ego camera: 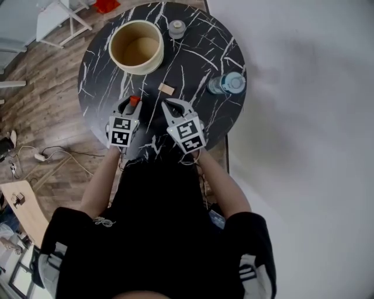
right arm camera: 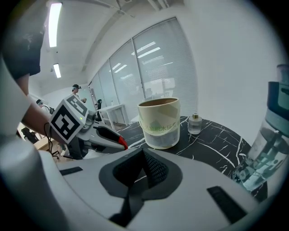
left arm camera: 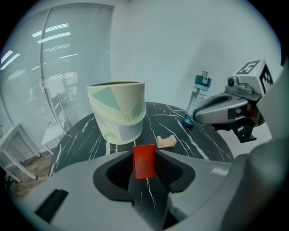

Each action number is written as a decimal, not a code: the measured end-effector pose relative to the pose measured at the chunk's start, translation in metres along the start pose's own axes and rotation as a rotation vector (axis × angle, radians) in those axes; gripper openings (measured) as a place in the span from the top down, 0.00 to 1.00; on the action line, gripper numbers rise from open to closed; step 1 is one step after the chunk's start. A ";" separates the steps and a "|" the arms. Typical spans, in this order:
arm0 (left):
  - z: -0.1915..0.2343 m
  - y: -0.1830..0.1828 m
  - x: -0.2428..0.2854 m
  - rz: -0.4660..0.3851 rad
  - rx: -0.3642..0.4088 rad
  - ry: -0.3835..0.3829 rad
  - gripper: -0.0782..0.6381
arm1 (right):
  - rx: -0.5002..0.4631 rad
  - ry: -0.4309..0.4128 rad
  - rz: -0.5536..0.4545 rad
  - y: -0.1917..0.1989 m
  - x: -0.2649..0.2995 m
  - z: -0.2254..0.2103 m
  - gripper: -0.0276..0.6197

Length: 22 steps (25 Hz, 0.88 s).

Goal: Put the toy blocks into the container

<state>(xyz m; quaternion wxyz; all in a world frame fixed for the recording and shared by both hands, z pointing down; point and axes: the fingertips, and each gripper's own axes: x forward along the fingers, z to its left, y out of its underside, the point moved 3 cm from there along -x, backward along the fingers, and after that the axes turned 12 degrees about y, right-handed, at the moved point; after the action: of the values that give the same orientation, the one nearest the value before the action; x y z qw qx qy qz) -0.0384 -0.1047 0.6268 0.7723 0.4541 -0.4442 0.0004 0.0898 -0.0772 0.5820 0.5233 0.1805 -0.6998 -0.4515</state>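
A red toy block (ego camera: 134, 100) (left arm camera: 144, 161) stands upright between the jaws of my left gripper (ego camera: 133, 103) (left arm camera: 144, 156), and the jaws are shut on it. The block sits low over the black marble table (ego camera: 193, 52), near its front edge. A tan block (ego camera: 166, 89) (left arm camera: 166, 142) lies on the table just beyond, between the grippers and the cream round container (ego camera: 153, 63) (left arm camera: 118, 118) (right arm camera: 159, 119). The container stands open-topped at the back left. My right gripper (ego camera: 174, 105) (right arm camera: 143, 153) is shut and empty, next to the left one.
A water bottle (ego camera: 231, 83) (left arm camera: 198, 97) (right arm camera: 271, 149) stands near the table's right edge. A small glass jar (ego camera: 176, 28) (right arm camera: 194, 124) sits at the back beside the container. Wooden floor with cables and white furniture (ego camera: 58, 17) lies to the left.
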 end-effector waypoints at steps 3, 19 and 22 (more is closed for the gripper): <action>0.004 -0.016 -0.017 -0.058 0.004 -0.028 0.69 | 0.010 0.009 -0.033 -0.012 0.003 0.003 0.96; 0.031 -0.114 -0.079 -0.260 0.036 -0.080 0.69 | 0.059 0.058 -0.138 -0.054 0.003 0.003 0.96; 0.035 -0.138 -0.081 -0.292 0.061 -0.081 0.69 | 0.070 0.073 -0.145 -0.056 0.001 -0.001 0.96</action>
<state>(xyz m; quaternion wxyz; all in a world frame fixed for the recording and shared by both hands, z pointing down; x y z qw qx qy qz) -0.0556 -0.1773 0.4808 0.7315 0.5369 -0.4039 -0.1168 0.0780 -0.1077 0.5371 0.5076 0.2653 -0.6807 -0.4567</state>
